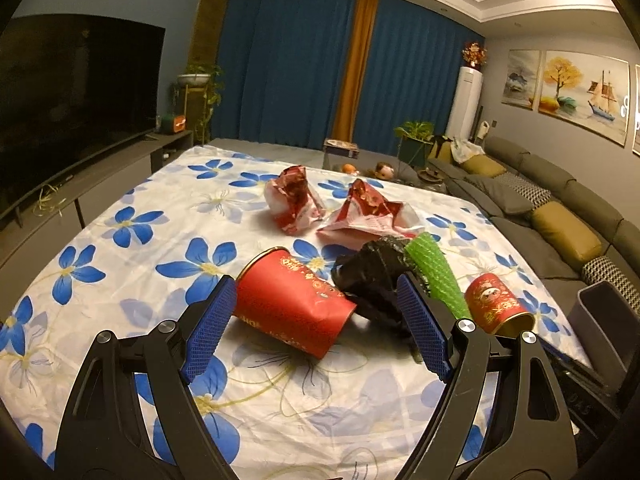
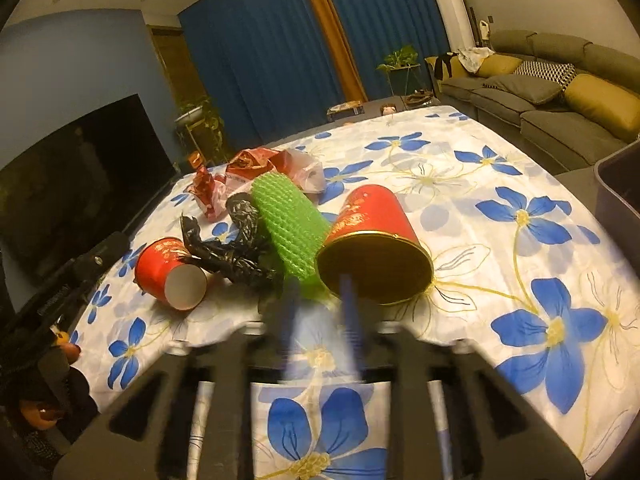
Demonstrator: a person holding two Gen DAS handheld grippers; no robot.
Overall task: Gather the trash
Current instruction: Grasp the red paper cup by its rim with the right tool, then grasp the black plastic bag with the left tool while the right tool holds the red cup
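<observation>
A red paper cup [image 1: 292,304] lies on its side on the flowered tablecloth [image 1: 132,264], between the blue pads of my left gripper [image 1: 316,279]. That gripper is open and its right pad stands clear of the cup. Behind the cup lie a crumpled black bag [image 1: 372,280], a green bubble-wrap roll [image 1: 436,276] and a red can [image 1: 496,304]. Two crumpled red-and-white wrappers [image 1: 294,200] sit farther back. My right gripper [image 2: 317,280] is blurred, its fingers a little apart with only cloth between them, just short of the red can [image 2: 376,240] and the green roll [image 2: 288,224].
A grey bin [image 1: 600,320] stands off the table's right edge, also seen as the bin [image 2: 620,184] in the right wrist view. A grey sofa [image 1: 560,208] runs along the right wall. A dark TV [image 1: 72,100] on a low cabinet stands to the left.
</observation>
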